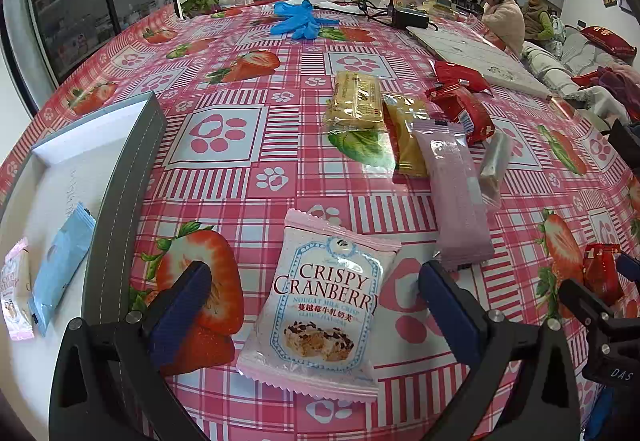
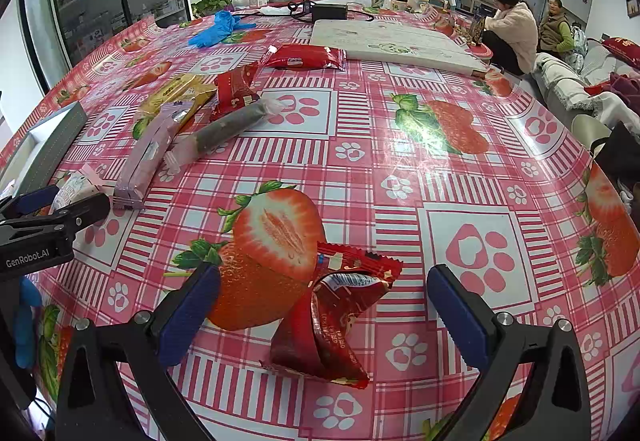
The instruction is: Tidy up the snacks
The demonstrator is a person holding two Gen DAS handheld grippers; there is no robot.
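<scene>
A pink and white Crispy Cranberry packet (image 1: 320,309) lies flat on the tablecloth between the wide-apart blue fingers of my left gripper (image 1: 316,305), which is open. My right gripper (image 2: 324,309) is also open, with a crumpled red snack packet (image 2: 332,321) on the table between its fingers. A grey-rimmed white box (image 1: 124,181) stands at the left, holding a blue packet (image 1: 60,265) and another cranberry packet (image 1: 14,289). Further back lie a yellow wafer pack (image 1: 358,101), a gold packet (image 1: 408,137), a long pink bar (image 1: 456,193), a clear-wrapped dark stick (image 2: 228,129) and red packets (image 1: 460,101).
Blue gloves (image 1: 298,19), a black power adapter with cables (image 1: 408,17) and a white board (image 2: 392,45) sit at the far side of the strawberry-print table (image 2: 440,129). Two people (image 2: 520,29) sit at the back right beside a sofa.
</scene>
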